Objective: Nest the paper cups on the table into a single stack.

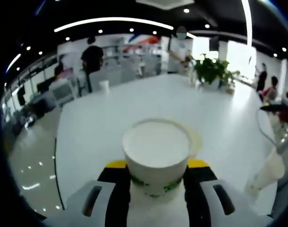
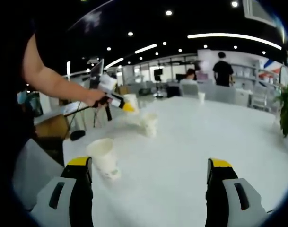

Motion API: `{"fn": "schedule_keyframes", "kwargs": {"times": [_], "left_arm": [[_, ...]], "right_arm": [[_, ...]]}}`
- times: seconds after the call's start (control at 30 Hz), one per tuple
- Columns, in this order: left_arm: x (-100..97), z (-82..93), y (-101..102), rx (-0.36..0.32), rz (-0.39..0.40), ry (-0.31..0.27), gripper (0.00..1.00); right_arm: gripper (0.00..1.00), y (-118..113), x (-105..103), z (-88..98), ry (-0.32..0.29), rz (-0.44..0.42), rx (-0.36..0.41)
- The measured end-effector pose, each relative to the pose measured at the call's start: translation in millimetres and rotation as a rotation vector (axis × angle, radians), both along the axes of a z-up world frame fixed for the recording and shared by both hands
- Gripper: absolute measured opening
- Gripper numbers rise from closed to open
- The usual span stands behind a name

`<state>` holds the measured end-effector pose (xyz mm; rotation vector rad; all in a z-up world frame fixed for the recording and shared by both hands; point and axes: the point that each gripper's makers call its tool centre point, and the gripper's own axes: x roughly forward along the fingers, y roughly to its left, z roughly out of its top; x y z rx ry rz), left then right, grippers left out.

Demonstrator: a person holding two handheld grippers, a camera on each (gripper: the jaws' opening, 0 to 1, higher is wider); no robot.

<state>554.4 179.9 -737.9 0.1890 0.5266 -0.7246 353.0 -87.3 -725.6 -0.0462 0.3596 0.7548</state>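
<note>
Here we squeeze one paper cup [image 1: 156, 156] in our left claw [image 1: 157, 182]; our right claw [image 2: 148, 177] gapes wide, a second cup [image 2: 104, 157] at ten o'clock on the bench [image 2: 181, 146].

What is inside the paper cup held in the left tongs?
Nothing visible: the paper cup clamped in the left tongs looks white and empty from above, though the image is blurry. Its base is hidden between the tongs, so what lies beneath it cannot be seen.
</note>
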Motion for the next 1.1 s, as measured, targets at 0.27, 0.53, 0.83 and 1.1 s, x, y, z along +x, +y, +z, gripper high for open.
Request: {"fn": "schedule_keyframes", "kwargs": {"times": [0.27,0.53,0.83,1.1], "left_arm": [[5.6,11.0,3,0.020,-0.005,-0.008,0.42],[7.0,18.2,4,0.021,-0.008,-0.010,0.42],[5.9,23.7,4,0.025,-0.016,-0.017,0.42],[1.3,30.6,0,0.018,-0.023,-0.019,0.42]], "right_arm": [[1.00,0,-1,1.5,-0.006,0.000,0.001],[1.00,1,-1,3.1,-0.012,0.004,-0.003],[1.00,1,-1,6.9,-0.022,0.007,-0.005],[1.00,0,-1,7.9,-0.025,0.009,-0.006]]}}
